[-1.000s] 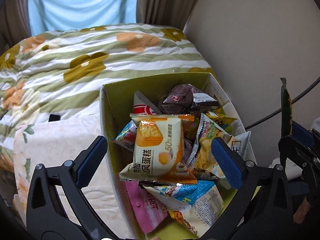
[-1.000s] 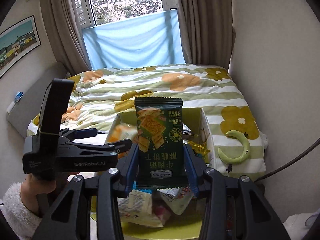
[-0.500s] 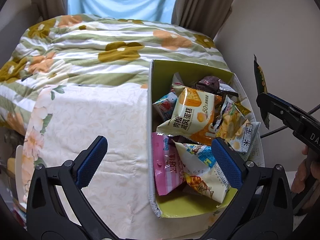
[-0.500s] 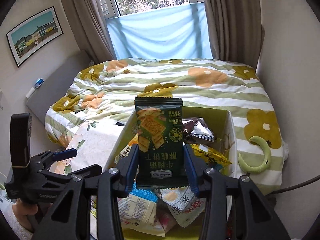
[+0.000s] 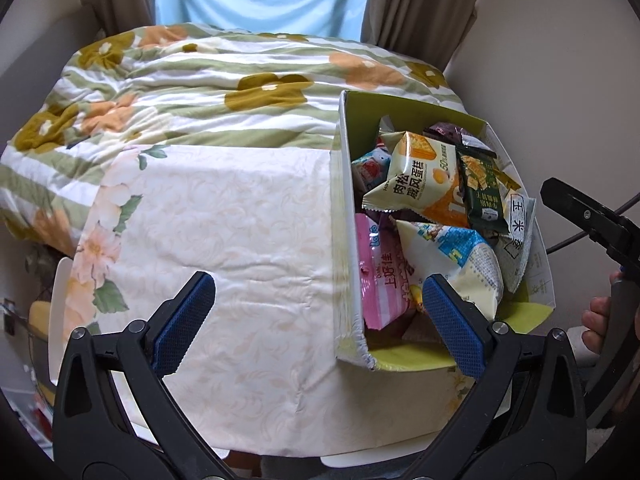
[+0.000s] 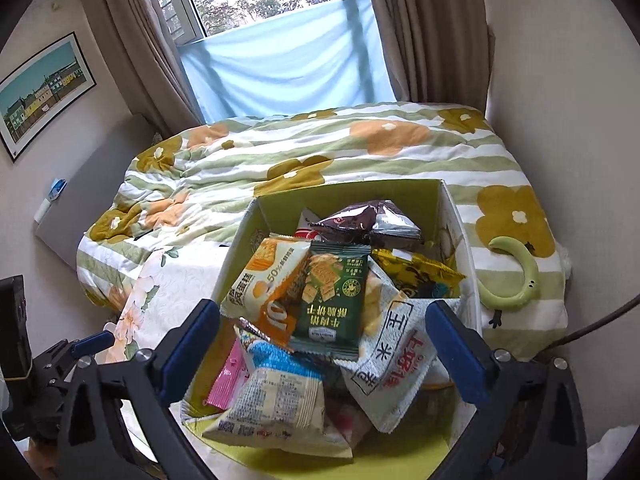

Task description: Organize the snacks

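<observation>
**Dark green cracker packet atop the snacks in the open box.**
The dark green cracker packet lay flat on top of the heap inside the yellow-lined box, its long axis running from the box's far wall toward the near edge, print upside down in the right wrist view. One packet of each kind showed around it: cream-and-orange cake packet, brown packet, white corn packet, pink packet. The right claw hung spread and empty above the box; the left claw was likewise spread over the floral cloth on the bed.
</observation>
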`<state>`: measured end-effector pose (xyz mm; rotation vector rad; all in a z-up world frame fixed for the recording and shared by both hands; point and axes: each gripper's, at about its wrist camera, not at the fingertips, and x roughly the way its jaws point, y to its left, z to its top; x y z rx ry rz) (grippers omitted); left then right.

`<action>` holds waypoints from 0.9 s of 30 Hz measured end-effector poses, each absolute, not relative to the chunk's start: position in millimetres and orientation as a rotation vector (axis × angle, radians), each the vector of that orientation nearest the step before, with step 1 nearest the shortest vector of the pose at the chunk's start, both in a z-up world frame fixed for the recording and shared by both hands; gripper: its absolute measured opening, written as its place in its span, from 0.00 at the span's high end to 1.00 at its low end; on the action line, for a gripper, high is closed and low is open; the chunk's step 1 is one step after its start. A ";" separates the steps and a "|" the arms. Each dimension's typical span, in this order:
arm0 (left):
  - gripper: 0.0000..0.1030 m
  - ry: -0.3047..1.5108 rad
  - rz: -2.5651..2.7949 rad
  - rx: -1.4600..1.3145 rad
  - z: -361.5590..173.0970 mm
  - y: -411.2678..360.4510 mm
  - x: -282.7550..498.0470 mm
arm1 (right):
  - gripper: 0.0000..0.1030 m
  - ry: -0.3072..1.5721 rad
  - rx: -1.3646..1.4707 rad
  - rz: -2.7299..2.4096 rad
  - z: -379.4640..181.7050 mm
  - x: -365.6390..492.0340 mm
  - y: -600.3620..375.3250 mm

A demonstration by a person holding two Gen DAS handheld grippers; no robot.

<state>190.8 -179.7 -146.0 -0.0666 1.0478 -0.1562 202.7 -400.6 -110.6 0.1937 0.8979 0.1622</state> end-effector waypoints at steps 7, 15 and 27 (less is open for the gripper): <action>0.01 0.924 -0.157 -0.017 -103.1 -157.7 148.0 | 0.01 0.840 0.198 0.107 -82.9 152.3 -384.4; 0.01 0.679 -0.115 0.068 -29.8 -138.1 74.5 | 0.01 0.702 0.119 0.060 -31.4 77.6 -350.4; 0.00 0.559 -0.087 0.080 -1.8 -113.6 -5.7 | 0.01 0.604 0.055 -0.054 -5.4 -3.8 -322.0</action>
